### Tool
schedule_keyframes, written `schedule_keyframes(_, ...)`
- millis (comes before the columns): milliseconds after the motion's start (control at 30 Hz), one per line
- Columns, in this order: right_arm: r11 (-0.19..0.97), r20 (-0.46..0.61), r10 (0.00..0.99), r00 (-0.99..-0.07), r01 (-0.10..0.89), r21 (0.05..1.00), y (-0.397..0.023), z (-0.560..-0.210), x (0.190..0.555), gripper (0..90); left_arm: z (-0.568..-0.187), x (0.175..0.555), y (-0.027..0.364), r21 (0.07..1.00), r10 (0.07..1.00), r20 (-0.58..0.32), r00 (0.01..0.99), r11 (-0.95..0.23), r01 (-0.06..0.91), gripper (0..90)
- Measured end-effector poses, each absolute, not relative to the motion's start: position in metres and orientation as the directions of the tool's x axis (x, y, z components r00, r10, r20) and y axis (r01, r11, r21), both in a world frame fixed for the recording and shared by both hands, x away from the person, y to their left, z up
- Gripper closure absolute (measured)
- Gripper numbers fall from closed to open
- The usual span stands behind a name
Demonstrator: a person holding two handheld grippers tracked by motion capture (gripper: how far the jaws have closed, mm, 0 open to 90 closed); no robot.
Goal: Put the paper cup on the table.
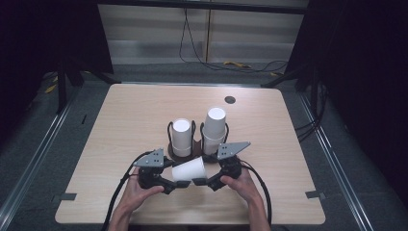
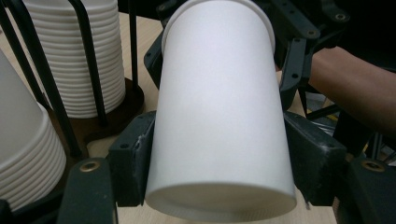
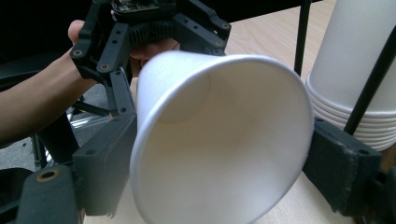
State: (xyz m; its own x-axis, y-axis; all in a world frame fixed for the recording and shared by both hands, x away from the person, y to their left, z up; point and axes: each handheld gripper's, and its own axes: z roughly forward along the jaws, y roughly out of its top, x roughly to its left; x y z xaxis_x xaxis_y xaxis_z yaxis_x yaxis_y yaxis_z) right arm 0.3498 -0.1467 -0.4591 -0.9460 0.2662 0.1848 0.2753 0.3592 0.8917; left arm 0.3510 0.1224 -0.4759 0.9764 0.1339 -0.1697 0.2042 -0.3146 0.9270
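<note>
A single white paper cup point(image 1: 188, 170) lies on its side above the table's front middle, held between both grippers. My left gripper point(image 1: 171, 175) is shut on its narrow bottom end; in the left gripper view the pads point(image 2: 140, 158) press both sides of the cup point(image 2: 217, 93). My right gripper point(image 1: 204, 169) grips the wide rim end. The right gripper view looks into the cup's open mouth point(image 3: 210, 116), whose rim is squeezed to an oval between the two pads point(image 3: 334, 158). Behind the cup there, the left gripper and the hand holding it appear.
Just behind the held cup, a black wire holder on a dark base point(image 1: 185, 154) carries two stacks of upside-down white cups point(image 1: 182, 134) point(image 1: 214, 126). The wooden table point(image 1: 130, 115) has a round black grommet point(image 1: 230, 99) at the back. Cables lie on the floor beyond.
</note>
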Motion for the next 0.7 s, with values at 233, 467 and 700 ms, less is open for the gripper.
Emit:
schedule_keyframes(233,0.350,0.172,0.266,-0.949,0.261,0.900,-0.1492,-0.4564,0.3491,20.5,-0.4769,0.3531,0.1208,0.929,0.140,-0.179,0.974,-0.301,0.214,28.6)
schedule_keyframes(467,0.342,0.161,0.267,-0.950,0.249,0.906,-0.1498,-0.4539,0.3476,23.1,-0.4762,0.3531,0.1193,0.930,0.166,-0.167,0.972,-0.300,0.212,23.2)
schedule_keyframes(700,0.343,0.162,0.287,-0.944,0.259,0.903,-0.1510,-0.4525,0.3470,23.3,-0.4763,0.3524,0.1186,0.928,0.207,-0.156,0.966,-0.305,0.215,16.0)
